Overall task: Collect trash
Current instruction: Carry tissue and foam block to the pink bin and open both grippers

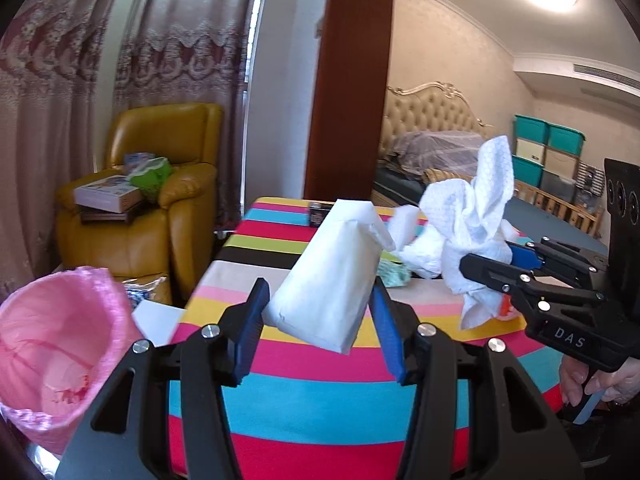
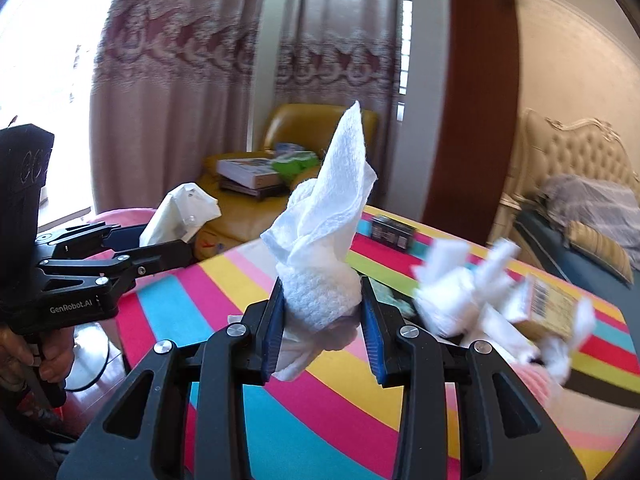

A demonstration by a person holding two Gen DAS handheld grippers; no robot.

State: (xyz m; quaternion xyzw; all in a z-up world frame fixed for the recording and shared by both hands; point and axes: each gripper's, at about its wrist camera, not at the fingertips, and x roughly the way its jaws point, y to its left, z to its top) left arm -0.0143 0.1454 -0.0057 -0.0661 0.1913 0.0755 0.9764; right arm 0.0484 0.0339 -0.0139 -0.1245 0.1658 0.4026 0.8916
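Your left gripper (image 1: 318, 312) pinches a white paper pouch (image 1: 330, 276), your right gripper (image 2: 322, 316) a crumpled tissue (image 2: 324, 248), both lifted off the striped table (image 1: 320, 412) (bin (image 1: 60, 340) waits at nine o'clock, presumably why).

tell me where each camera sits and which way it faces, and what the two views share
Left wrist: sits on the left hand-held gripper, looking along its fingers across the striped table; they clamp a white paper packet. The pink-lined bin is at lower left, the right hand-held gripper and the hand on it at right.
Right wrist: sits on the right hand-held gripper, facing the curtains; it clamps a crumpled paper towel. The left hand-held gripper shows at left.
Shared: the table, yellow armchair, both grippers and loads.
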